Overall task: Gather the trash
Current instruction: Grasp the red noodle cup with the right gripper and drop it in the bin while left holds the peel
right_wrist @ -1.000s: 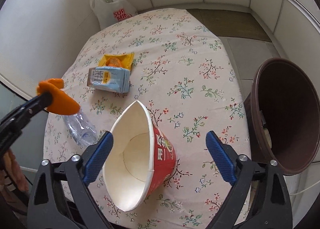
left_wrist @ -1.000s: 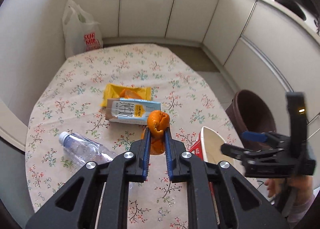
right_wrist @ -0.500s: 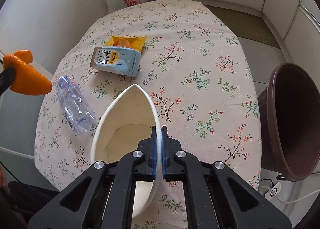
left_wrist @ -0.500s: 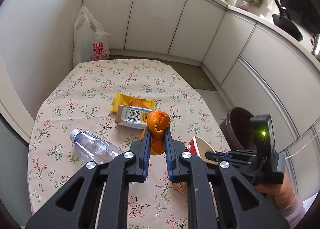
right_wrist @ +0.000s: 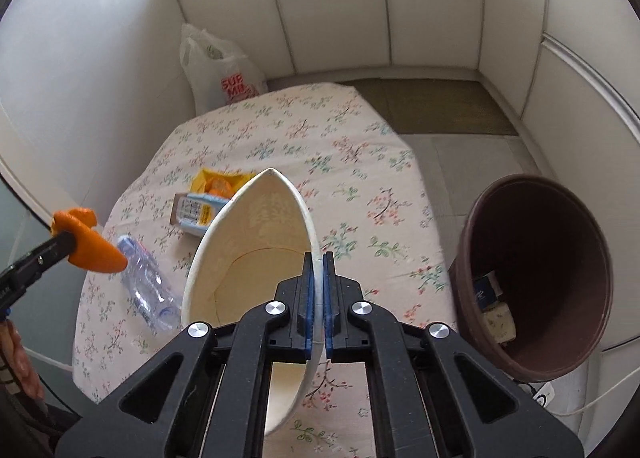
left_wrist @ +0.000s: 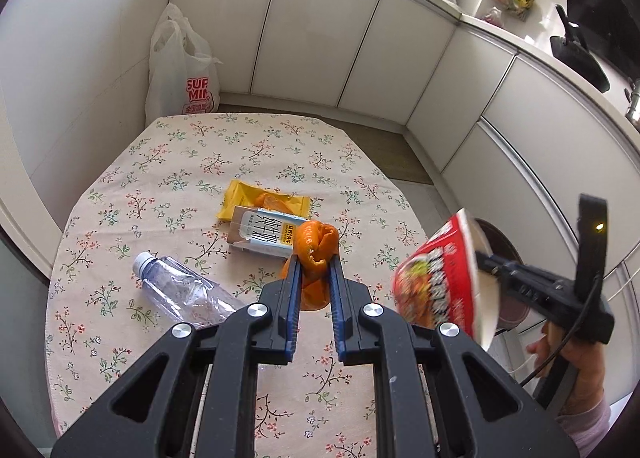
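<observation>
Two handheld grippers are shown raised above a floral-clothed table [left_wrist: 248,146], each clamped on a piece of rubbish. An orange peel [left_wrist: 316,246] is pinched between the blue pads of the left gripper [left_wrist: 314,278], its jaws drawn narrow around the curled skin, which is held clear of the cloth. The rim of a red instant-noodle cup [right_wrist: 256,258] is nipped by the right gripper [right_wrist: 318,298], the pads pressed almost together on the thin paper wall, so that the cup is squeezed into a pointed oval and carried off the table with its cream inside turned toward the right wrist camera. In the left wrist view the cup's printed red side is seen at right, blurred, with a hand [left_wrist: 576,366] and a pale sleeve below the gripper's handle.

Three items are left lying on the cloth: a crushed clear plastic bottle [left_wrist: 180,290] on its side near the left edge, a pale blue drink carton [left_wrist: 264,236] lying flat, and a yellow wrapper [left_wrist: 260,200] touching the carton's far side. A brown bin [right_wrist: 548,278] is seen standing on the floor just beside the table's right edge, with a few scraps lying inside it. A white plastic bag [left_wrist: 182,70] with red lettering is propped against the wall beyond the table's far end, with white cabinet doors [left_wrist: 320,34] behind.
</observation>
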Available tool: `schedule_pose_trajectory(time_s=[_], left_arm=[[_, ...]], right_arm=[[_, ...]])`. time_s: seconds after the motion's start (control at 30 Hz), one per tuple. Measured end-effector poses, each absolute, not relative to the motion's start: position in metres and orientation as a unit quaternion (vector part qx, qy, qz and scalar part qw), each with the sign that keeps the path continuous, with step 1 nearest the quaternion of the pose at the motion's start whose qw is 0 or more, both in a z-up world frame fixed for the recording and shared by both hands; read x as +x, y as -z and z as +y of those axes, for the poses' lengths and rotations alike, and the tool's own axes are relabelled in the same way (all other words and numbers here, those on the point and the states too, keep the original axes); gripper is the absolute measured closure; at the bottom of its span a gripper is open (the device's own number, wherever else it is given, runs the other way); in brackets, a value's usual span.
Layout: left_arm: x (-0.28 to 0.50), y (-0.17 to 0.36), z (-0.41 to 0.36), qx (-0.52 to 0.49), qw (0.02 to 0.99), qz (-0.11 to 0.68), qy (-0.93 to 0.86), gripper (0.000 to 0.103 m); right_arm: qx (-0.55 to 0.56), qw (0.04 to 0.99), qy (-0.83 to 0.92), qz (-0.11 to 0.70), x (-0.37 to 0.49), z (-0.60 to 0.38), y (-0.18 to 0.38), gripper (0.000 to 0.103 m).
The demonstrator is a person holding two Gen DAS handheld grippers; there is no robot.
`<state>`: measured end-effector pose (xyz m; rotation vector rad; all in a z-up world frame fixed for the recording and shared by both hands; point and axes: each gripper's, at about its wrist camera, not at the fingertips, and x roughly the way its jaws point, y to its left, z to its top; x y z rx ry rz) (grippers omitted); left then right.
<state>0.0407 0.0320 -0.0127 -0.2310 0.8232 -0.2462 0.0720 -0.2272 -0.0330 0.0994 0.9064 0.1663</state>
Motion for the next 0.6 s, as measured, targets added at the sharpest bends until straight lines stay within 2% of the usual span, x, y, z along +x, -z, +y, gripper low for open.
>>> schedule_pose_trajectory(time_s=[0.37,0.47,0.5,0.53,0.6], left_arm=[[0.049,0.017,0.014,-0.115,0.899,0.401,0.132,0.089],[0.052,0.018,0.004,-0.116,0.898,0.402,0.139,0.089],[0.053,0.019,0.001,-0.117,0.897,0.403,0.141,0.089],[0.055,0.020,-0.004,-0.118,0.895,0.404,0.145,0.089],[0.057,0.021,-0.014,-0.119,0.893,0.406,0.152,0.089]], right_arm=[[0.084,0.945,0.096,0.302,0.048,-0.329,-0.015,0.100],[0.086,0.940,0.147,0.297,0.045,-0.355,-0.015,0.093],[0.087,0.937,0.161,0.296,0.043,-0.362,-0.013,0.073],[0.090,0.936,0.176,0.292,0.041,-0.369,-0.013,0.049],[0.097,0.936,0.196,0.277,0.035,-0.381,-0.015,0.038]])
